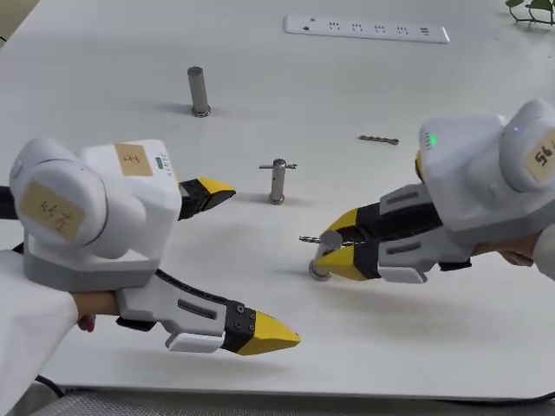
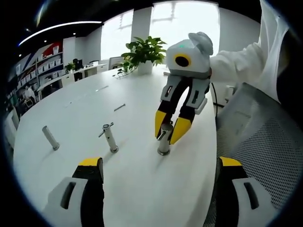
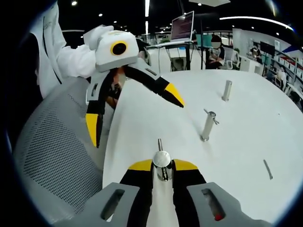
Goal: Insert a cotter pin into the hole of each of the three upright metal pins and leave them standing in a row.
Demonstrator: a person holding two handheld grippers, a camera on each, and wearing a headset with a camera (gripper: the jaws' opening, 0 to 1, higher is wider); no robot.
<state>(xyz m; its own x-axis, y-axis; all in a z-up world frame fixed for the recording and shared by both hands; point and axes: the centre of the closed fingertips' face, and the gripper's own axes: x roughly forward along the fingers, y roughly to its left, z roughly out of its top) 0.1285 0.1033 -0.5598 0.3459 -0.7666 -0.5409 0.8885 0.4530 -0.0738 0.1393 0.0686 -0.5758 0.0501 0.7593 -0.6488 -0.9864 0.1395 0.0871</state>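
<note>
Three upright metal pins stand on the white table. The far pin [image 1: 199, 90] is bare. The middle pin [image 1: 277, 180] has a cotter pin through its top. My right gripper [image 1: 328, 251] is at the top of the near pin [image 1: 320, 269], shut on a cotter pin [image 1: 310, 239] whose tip sticks out past the near pin's head [image 3: 162, 158]. My left gripper [image 1: 258, 260] hovers wide open to the left of the near pin, holding nothing. From the left gripper view, the right gripper [image 2: 169, 130] straddles the near pin's top [image 2: 164, 139].
A loose cotter pin [image 1: 378, 139] lies on the table right of the middle pin. A white power strip [image 1: 366, 29] runs along the far edge, with a plant [image 1: 531, 10] at the far right corner. A grey mesh chair [image 2: 265, 142] stands beside the table's near edge.
</note>
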